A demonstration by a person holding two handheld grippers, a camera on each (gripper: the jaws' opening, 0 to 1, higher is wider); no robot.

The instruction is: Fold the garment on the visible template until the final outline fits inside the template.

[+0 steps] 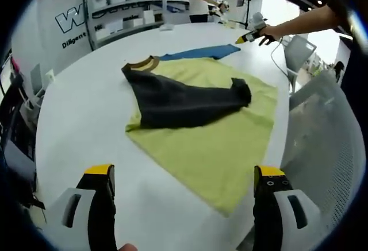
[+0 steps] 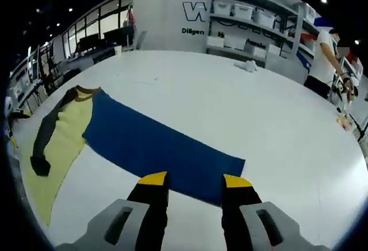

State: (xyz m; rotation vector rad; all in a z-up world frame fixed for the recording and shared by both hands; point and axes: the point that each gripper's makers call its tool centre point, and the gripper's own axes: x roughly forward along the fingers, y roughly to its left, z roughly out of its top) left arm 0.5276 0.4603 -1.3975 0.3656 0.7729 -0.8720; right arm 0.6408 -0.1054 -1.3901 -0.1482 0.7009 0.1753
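Your left gripper (image 1: 187,182) and right gripper (image 2: 195,181) both hold nothing, jaws apart. The dark folded garment with tan collar (image 1: 181,99) lies on the yellow-green cloth template (image 1: 224,142), beside the blue cloth sheet (image 2: 155,145).

Shelves (image 2: 253,18) of bins, person (image 2: 322,56) beside

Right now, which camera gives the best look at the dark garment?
The left gripper view. There the dark garment lies in full, folded across the yellow-green cloth, tan collar visible. The right gripper view catches it only as a narrow dark strip at the far left edge, beside the blue cloth.
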